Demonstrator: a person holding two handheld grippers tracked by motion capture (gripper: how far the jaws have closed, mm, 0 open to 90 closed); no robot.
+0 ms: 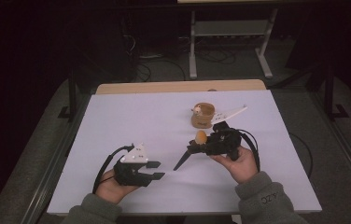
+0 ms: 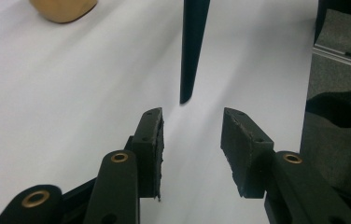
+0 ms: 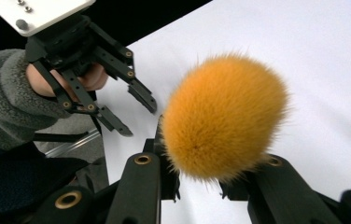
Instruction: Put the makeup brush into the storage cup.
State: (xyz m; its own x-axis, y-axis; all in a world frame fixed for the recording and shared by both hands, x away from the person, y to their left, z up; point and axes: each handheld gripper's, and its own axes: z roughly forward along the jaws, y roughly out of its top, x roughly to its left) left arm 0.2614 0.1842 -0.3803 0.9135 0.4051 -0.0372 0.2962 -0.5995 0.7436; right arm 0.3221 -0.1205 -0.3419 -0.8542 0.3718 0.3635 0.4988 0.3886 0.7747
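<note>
A brush with a fluffy orange head (image 3: 225,116) and a long black pointed handle (image 1: 183,159) is clamped just below the head in my right gripper (image 3: 201,182), which is shut on it. In the high view the right gripper (image 1: 199,147) sits right of the table's middle, the handle slanting down to the left. My left gripper (image 1: 157,170) stands open at the front left. Its jaws are apart with nothing between them, and the handle tip (image 2: 190,70) hangs just beyond its fingertips (image 2: 148,128). The right gripper view also shows the left gripper (image 3: 138,119).
A tan round cup (image 1: 203,115) with a small pale thing at its rim stands behind the right gripper, and its base shows in the left gripper view (image 2: 64,9). The white tabletop (image 1: 131,121) has a wooden far edge. Dark floor and a metal frame lie beyond.
</note>
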